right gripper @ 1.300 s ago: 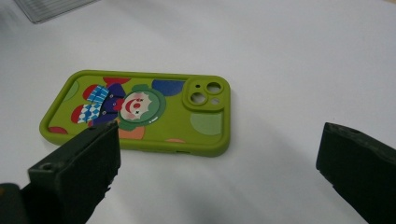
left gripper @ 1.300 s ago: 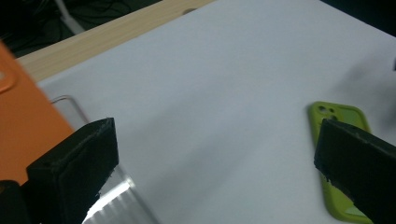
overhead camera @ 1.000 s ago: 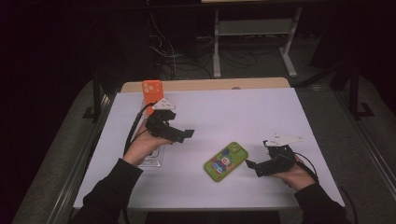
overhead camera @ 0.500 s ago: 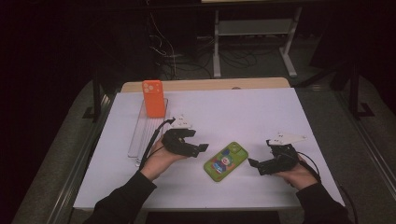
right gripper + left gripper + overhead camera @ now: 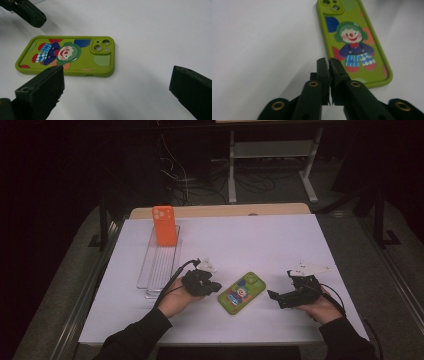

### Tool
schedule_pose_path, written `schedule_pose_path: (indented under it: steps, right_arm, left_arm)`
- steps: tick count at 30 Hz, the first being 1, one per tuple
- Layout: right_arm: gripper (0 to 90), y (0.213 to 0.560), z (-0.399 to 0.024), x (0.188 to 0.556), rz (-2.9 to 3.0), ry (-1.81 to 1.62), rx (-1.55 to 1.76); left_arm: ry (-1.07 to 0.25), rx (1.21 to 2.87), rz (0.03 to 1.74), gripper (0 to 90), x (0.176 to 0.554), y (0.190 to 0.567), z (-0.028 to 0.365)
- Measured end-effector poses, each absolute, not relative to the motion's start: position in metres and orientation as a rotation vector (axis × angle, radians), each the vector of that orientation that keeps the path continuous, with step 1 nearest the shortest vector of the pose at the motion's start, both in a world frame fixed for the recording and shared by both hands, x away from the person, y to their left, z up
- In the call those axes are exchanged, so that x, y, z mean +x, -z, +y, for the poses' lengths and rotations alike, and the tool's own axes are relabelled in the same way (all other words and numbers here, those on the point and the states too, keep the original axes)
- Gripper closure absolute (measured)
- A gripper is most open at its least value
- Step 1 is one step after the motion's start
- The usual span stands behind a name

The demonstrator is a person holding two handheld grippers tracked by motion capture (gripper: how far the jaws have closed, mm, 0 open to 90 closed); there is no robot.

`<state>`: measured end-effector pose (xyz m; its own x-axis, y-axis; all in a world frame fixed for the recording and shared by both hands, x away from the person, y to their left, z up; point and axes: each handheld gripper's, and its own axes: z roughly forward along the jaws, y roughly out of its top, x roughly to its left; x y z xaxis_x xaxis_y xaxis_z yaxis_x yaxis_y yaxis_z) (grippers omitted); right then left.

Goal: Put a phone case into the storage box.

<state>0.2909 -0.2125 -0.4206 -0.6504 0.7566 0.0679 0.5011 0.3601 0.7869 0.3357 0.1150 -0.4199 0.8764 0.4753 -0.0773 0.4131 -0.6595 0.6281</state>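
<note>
White sheeting covers the table (image 5: 260, 240), which stands in a dark room with cables and a metal stand on the floor beyond its far edge.

Near the front edge, left of centre, the left gripper (image 5: 216, 286) has just been closing; its jaws now meet, clenched on nothing, with their tips just beside the bottom left corner of the green phone case (image 5: 242, 293). In the left gripper view the tips (image 5: 328, 65) sit against the case's lower edge (image 5: 352, 42), though contact cannot be told for certain.

Toward the front right corner, the right gripper (image 5: 278, 296) rests low in the person's hand, its jaws spread wide and released, aimed at the case but apart from it. The right gripper view shows bare table between its own jaws (image 5: 117, 82) and the case (image 5: 67, 56) lying beyond them.

Green, printed with a clown figure, the case lies flat and face down, angled, between the two grippers close to the front edge.

Farther out, by the left edge, a clear ribbed tray (image 5: 159, 267) lies lengthwise, and an orange phone case (image 5: 164, 225) rests on its far end, near the far left corner.
</note>
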Motion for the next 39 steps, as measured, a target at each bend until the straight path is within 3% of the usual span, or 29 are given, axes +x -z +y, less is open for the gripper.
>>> schedule_pose_path:
  steps: [17, 26, 39]
  right_arm:
    - [0.0, 0.421, -0.212, 0.292, 2.316, -1.177, 1.099]
    - [0.0, 0.420, -0.212, 0.292, 2.311, -1.182, 1.098]
    - [0.0, 0.419, -0.212, 0.292, 2.315, -1.179, 1.099]
  left_arm:
    - [0.029, 2.376, 0.699, 89.6, 0.331, 0.433, 0.108]
    - [0.093, 2.394, 0.612, 89.5, 0.319, 0.433, 0.090]
    - [0.089, 2.396, 0.502, 89.5, 0.312, 0.435, 0.046]
